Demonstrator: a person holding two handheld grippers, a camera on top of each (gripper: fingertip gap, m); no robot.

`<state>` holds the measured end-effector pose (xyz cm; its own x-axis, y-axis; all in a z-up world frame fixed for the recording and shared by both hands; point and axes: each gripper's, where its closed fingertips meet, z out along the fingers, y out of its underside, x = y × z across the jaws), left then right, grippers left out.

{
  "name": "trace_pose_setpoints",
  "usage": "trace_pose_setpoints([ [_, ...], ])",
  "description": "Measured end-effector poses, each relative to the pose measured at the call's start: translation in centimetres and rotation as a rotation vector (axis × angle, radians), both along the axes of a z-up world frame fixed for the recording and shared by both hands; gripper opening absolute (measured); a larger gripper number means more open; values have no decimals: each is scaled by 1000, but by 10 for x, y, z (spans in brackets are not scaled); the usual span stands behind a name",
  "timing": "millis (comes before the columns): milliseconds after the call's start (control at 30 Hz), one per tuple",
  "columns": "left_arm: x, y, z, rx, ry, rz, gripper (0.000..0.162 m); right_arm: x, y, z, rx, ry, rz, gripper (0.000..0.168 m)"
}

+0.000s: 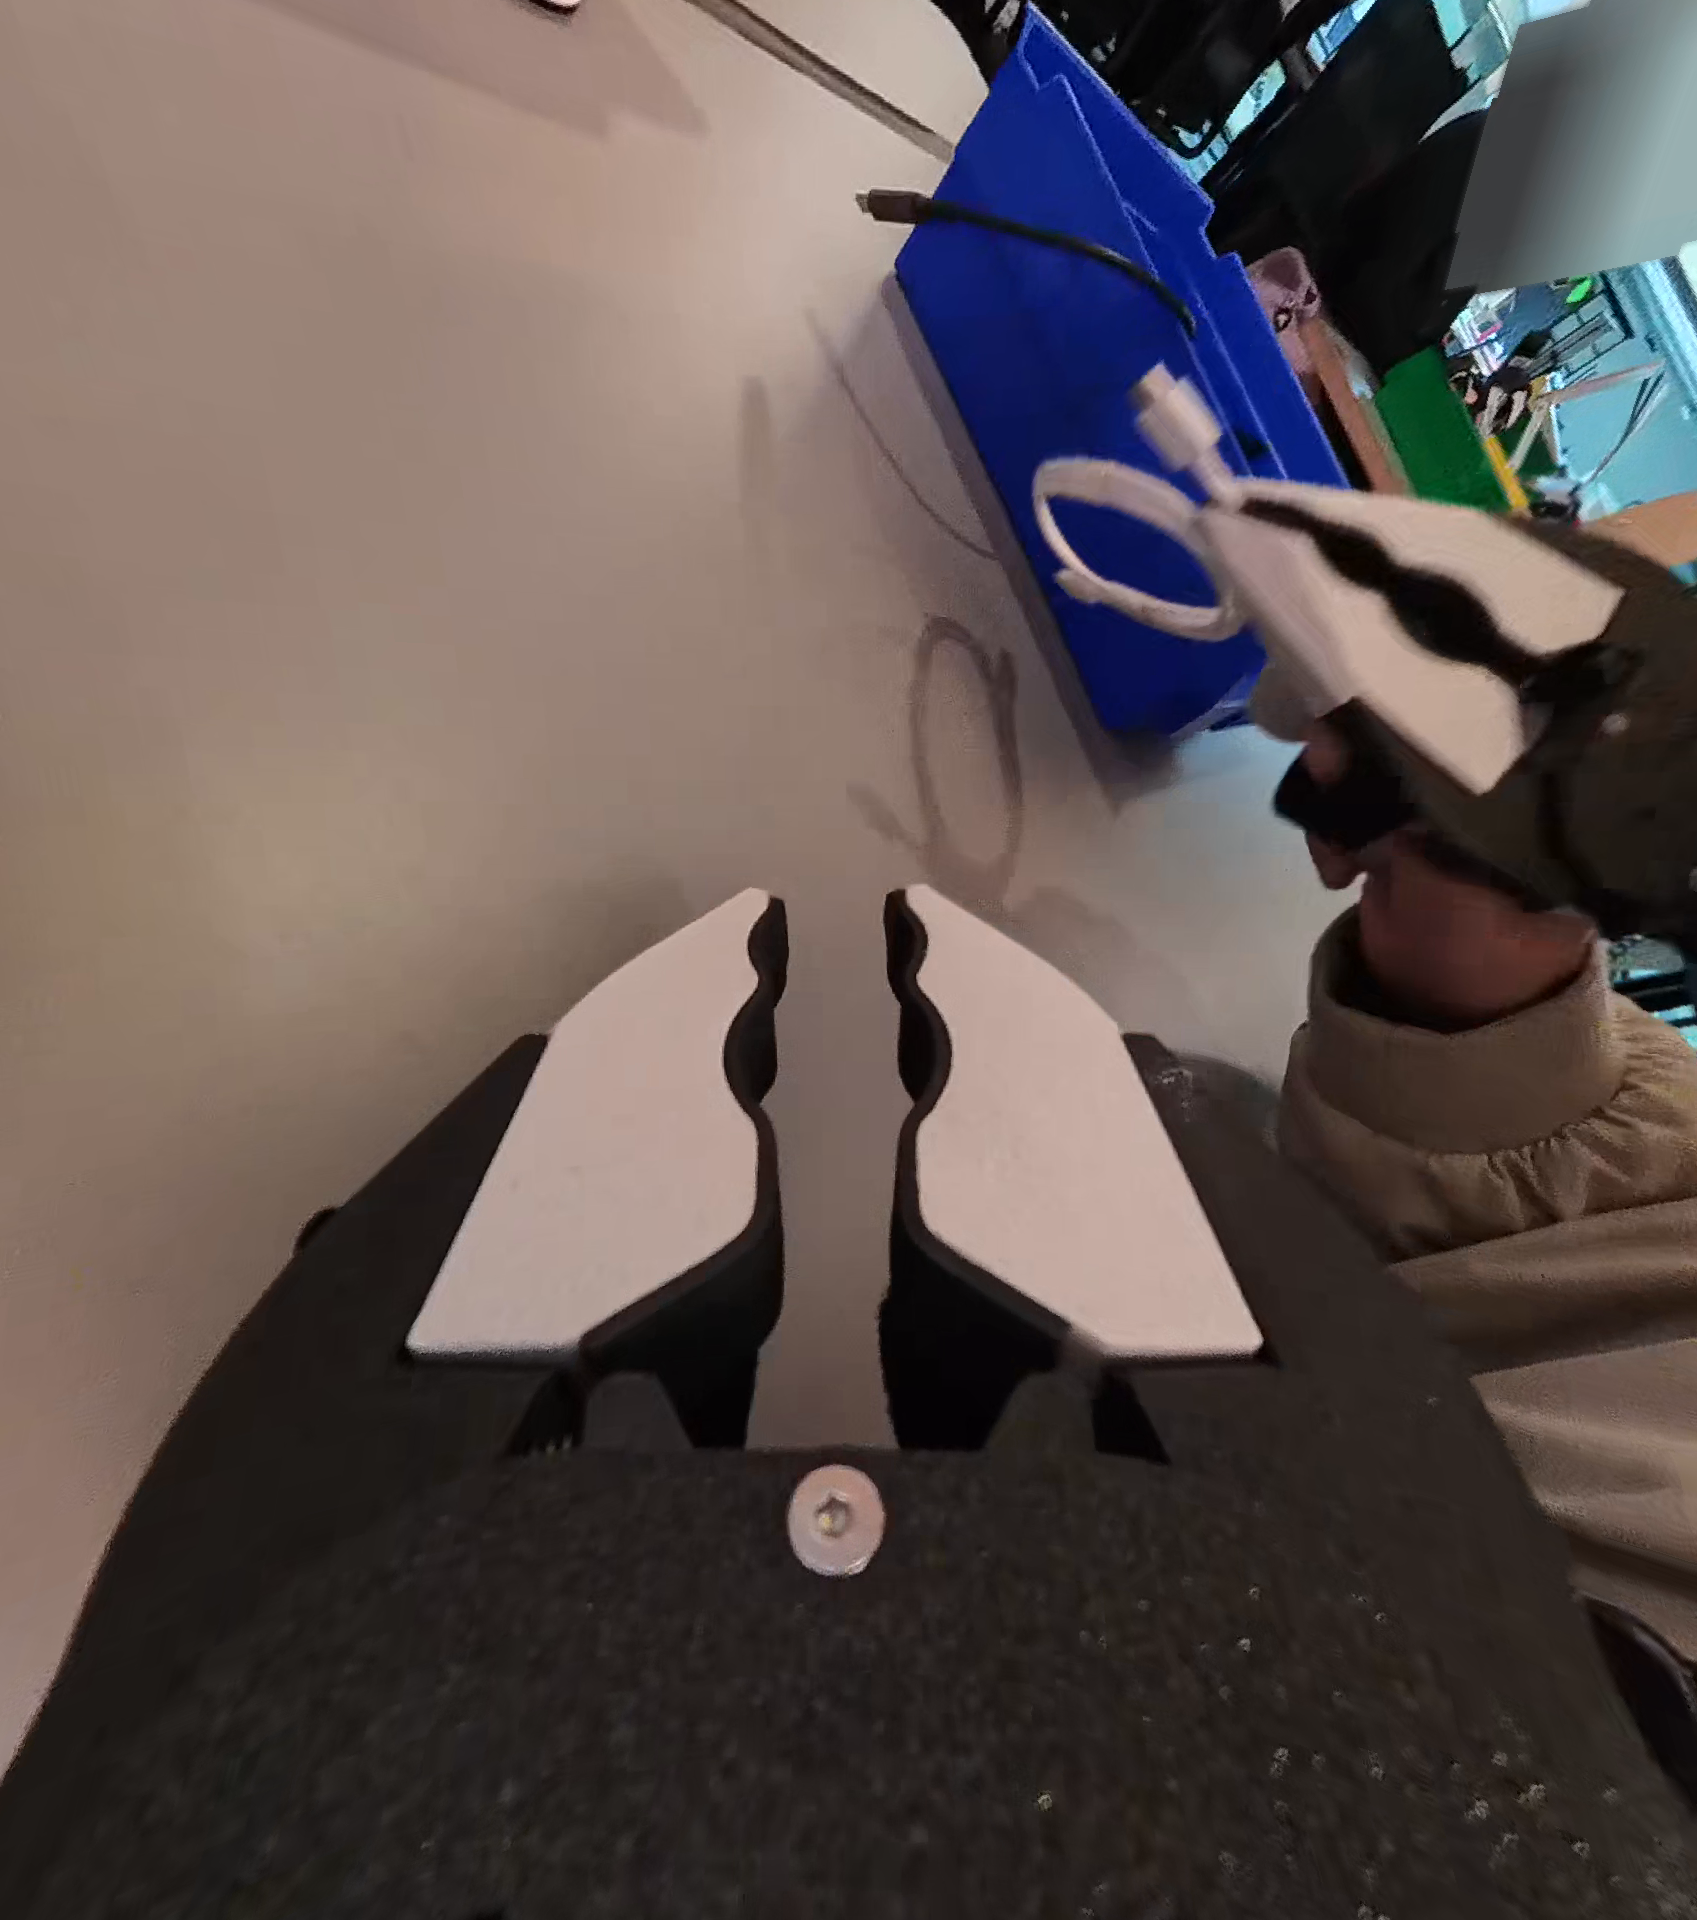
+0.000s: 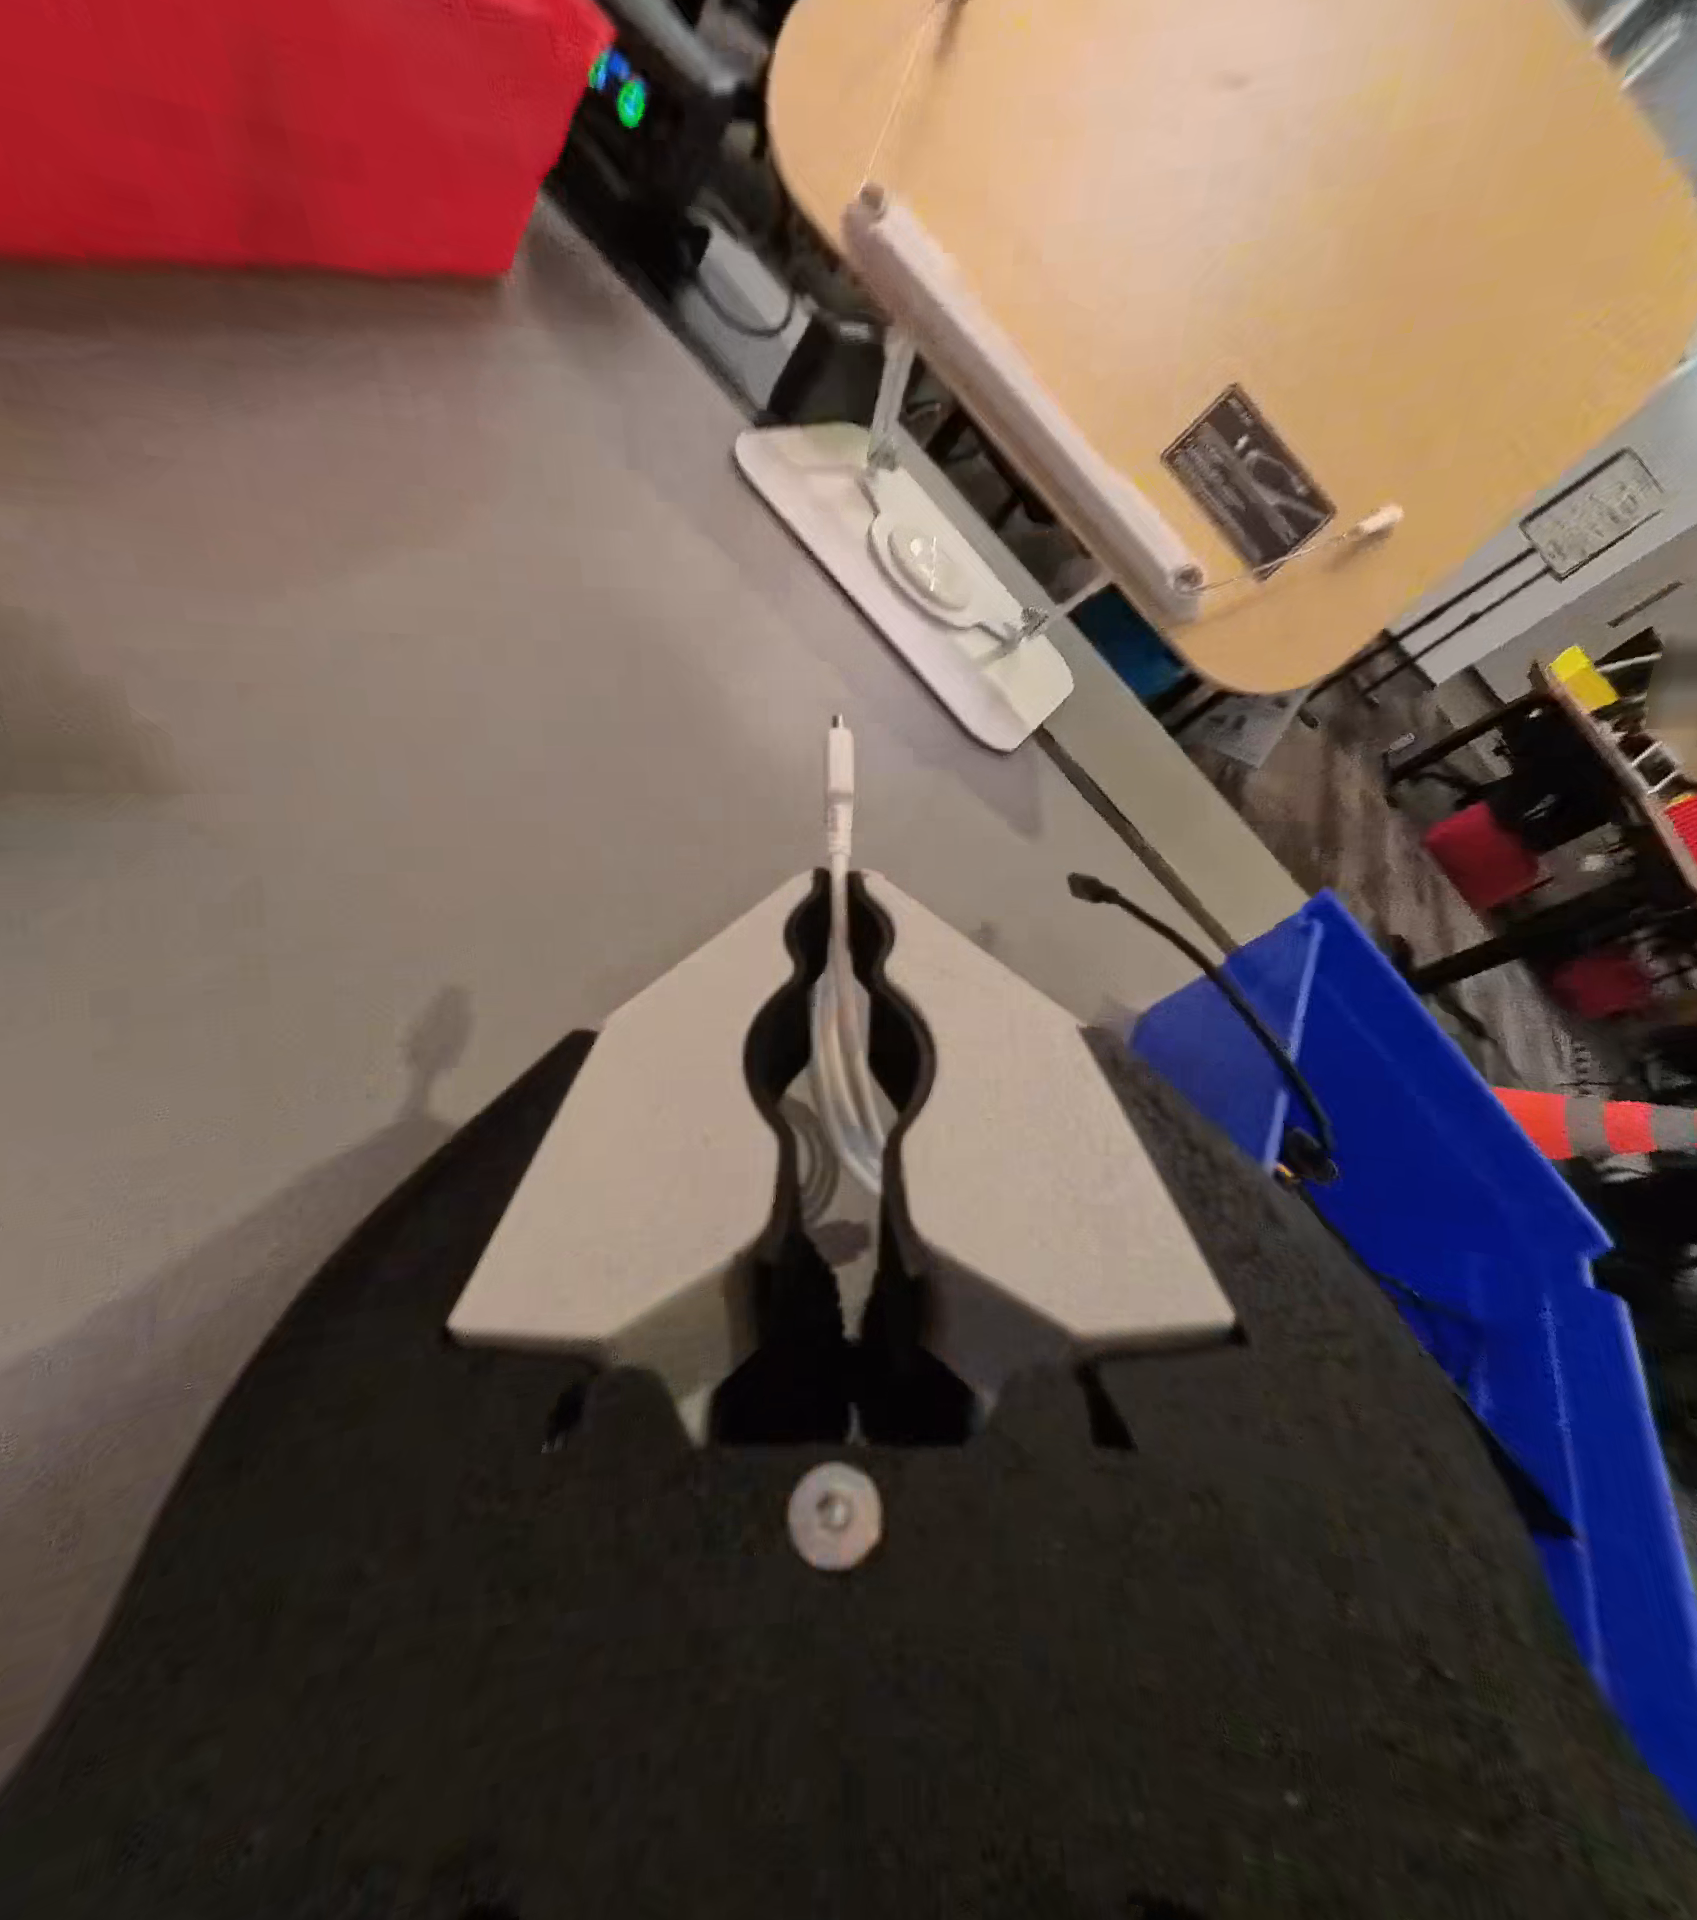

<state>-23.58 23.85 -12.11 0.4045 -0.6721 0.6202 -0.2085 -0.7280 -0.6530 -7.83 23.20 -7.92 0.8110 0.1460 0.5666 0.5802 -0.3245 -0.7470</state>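
Observation:
My right gripper (image 2: pixel 836 883) is shut on a coiled white cable (image 2: pixel 840 790), whose plug sticks out past the fingertips. In the left wrist view the right gripper (image 1: pixel 1228 509) holds the white cable (image 1: pixel 1124 551) in the air in front of a blue bin (image 1: pixel 1062 343). A black cable (image 1: pixel 1041 234) hangs over the bin's edge. My left gripper (image 1: pixel 833 904) is open and empty, above the pale table (image 1: pixel 356 520), to the left of the right gripper.
The blue bin (image 2: pixel 1426 1164) with the black cable (image 2: pixel 1208 966) sits right of my right gripper. A white lamp base (image 2: pixel 927 582) stands at the table's far edge under a tan board (image 2: pixel 1239 260). A red bin (image 2: pixel 200 125) is at the far left. A person's beige sleeve (image 1: pixel 1550 1247) is at the right.

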Motion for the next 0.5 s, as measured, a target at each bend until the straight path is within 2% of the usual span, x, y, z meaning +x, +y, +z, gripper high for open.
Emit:
trace_pose_setpoints([
  [100,-1,0,1,-14,-21,-6,18,-26,-7,-46,-147,-45,71,2],
  [233,-3,-3,4,-12,-44,-20,18,-49,-19,-91,-324,95,96,2],
  [333,-6,-5,2,-9,-57,-29,18,-58,-27,-111,-418,257,90,3],
  [500,-14,-5,-1,-30,-84,-22,18,-60,-31,-114,-488,552,77,1],
])
